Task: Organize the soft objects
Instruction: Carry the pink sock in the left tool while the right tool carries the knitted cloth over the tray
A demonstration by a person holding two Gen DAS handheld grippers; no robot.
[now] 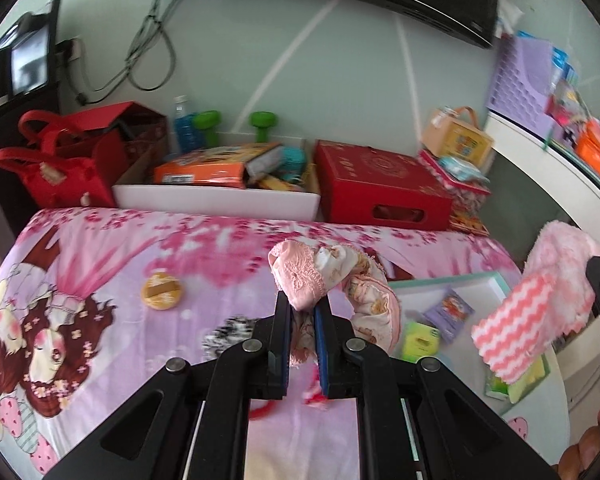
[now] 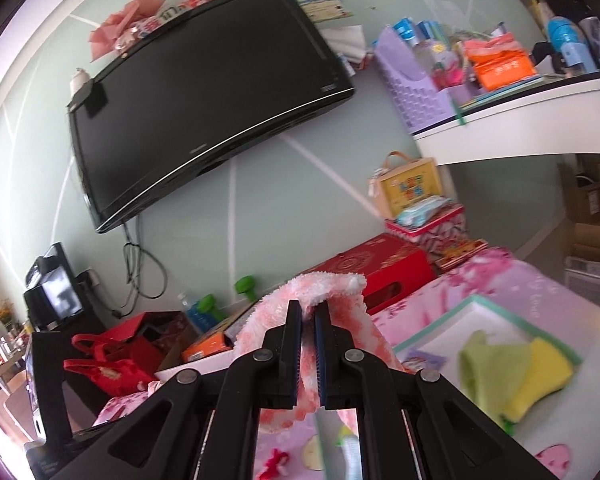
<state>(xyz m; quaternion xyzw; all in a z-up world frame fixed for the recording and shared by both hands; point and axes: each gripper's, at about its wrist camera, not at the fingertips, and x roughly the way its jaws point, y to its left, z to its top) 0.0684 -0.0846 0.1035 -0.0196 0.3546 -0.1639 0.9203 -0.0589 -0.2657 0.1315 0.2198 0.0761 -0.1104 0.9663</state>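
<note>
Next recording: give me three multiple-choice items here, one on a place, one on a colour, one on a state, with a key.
1. The round yellow puff lies:
A. on the bedspread
B. in the tray
C. on the shelf

2. The two folded cloths in the tray are:
A. red and blue
B. green and yellow
C. both white

3. The right gripper is:
A. wide open, empty
B. out of view
C. shut on the fluffy pink sock

Key: 1 A, it rests on the printed cover; 2 B, both colours show; 3 C, sock pinched between fingers.
</note>
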